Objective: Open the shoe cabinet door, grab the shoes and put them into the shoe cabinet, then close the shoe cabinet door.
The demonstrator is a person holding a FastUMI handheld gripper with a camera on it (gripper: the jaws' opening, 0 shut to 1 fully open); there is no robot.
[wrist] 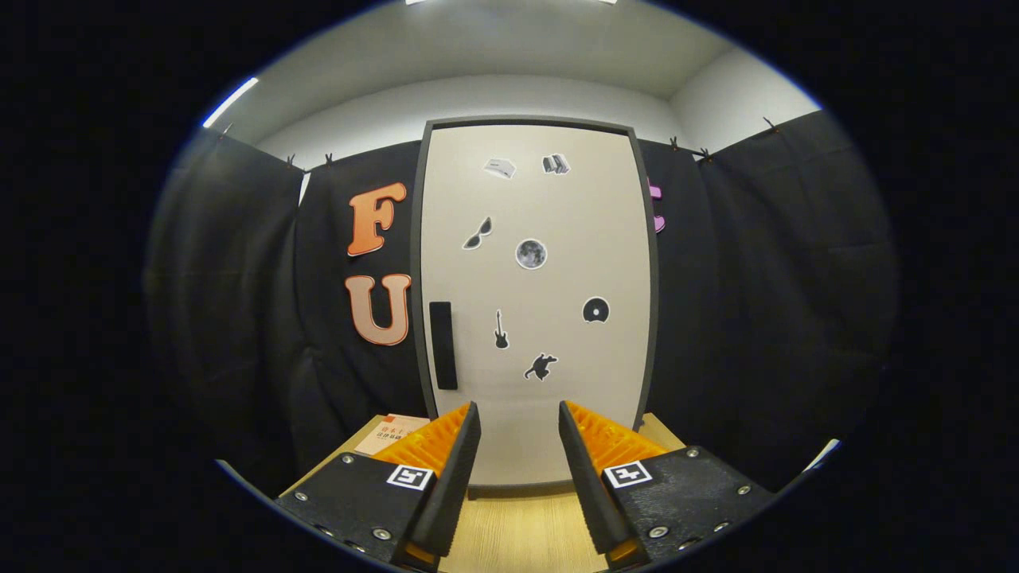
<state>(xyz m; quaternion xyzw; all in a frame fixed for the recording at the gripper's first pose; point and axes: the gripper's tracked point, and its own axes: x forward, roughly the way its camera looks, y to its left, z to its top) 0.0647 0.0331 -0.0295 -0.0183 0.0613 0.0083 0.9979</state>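
We faced the shut door [533,302], gripper [519,430] spread wide and empty. We should hook its dark handle [443,344], probably recessed, and pull steadily outward.

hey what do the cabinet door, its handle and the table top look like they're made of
Cabinet door: looks like a smooth, matte, cream-coloured painted or laminated board in a dark grey frame; flat, with stickers on it. Handle: a black matte vertical bar, plastic or coated metal, hard to tell which. Table top: pale wood or wood-look laminate, showing faint grain lines. The hand-held gripper is open ahead of the closed door, holding nothing.
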